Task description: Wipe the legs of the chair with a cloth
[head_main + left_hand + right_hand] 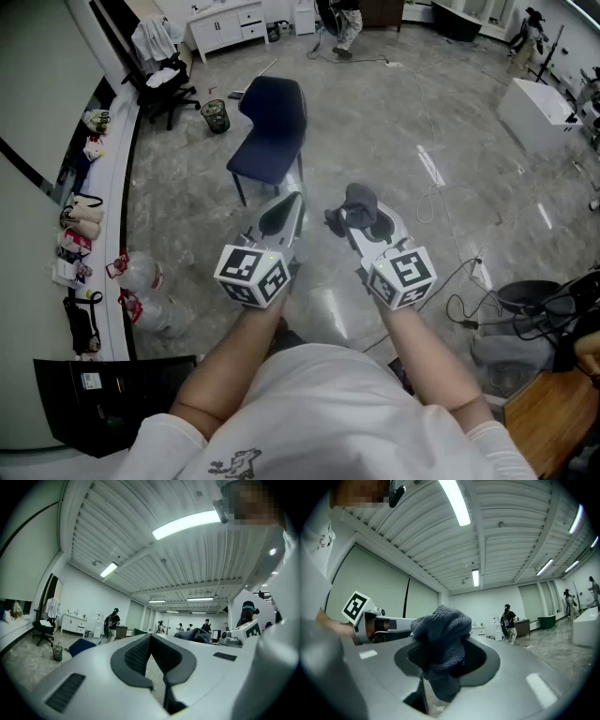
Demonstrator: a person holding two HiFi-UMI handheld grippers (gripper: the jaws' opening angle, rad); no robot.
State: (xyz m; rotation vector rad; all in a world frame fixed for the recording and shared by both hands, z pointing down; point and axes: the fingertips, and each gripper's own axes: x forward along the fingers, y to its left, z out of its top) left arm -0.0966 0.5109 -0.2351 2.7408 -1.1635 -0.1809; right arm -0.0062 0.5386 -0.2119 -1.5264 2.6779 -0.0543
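A navy blue chair (273,129) stands on the grey floor ahead of me, its thin metal legs (239,191) apart from both grippers. In the left gripper view the chair (81,646) shows small and far off. My right gripper (355,217) is shut on a dark grey knitted cloth (360,205), which bunches over the jaws in the right gripper view as the cloth (441,637). My left gripper (284,214) is held beside it, jaws together and nothing in them (151,643). Both are raised at about waist height, short of the chair.
A small bin (216,116) and a black office chair draped in white clothing (157,64) stand left of the chair. A long white counter (114,197) with bags runs along the left wall. Cables (466,302) lie on the floor at right, near a wooden table (553,412). A person (343,26) stands at the back.
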